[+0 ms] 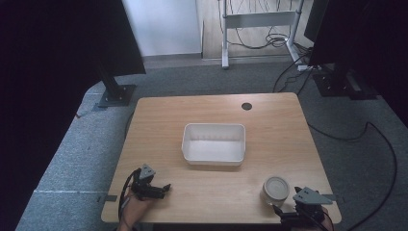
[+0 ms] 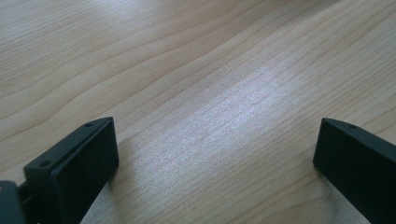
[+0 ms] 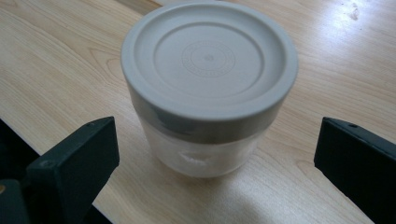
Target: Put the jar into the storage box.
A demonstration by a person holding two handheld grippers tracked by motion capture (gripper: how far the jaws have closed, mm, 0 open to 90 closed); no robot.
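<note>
Wooden table point(image 1: 211, 187): jar point(image 3: 209, 88) between right gripper point(image 3: 217, 154) jaws (agape)

High view: fixed overhead, facing forward and down, far enough to frame the whole counter point(image 1: 211, 192). Left tool point(image 1: 166, 186) view: low and very close, looking along its spread jaws at bare wood ahead. Right tool point(image 1: 278, 211) view: close, angled down, jar point(image 3: 209, 88) just ahead between its jaws. That jar point(image 1: 276, 190) also appears from above, just ahead of the right tool.
</note>
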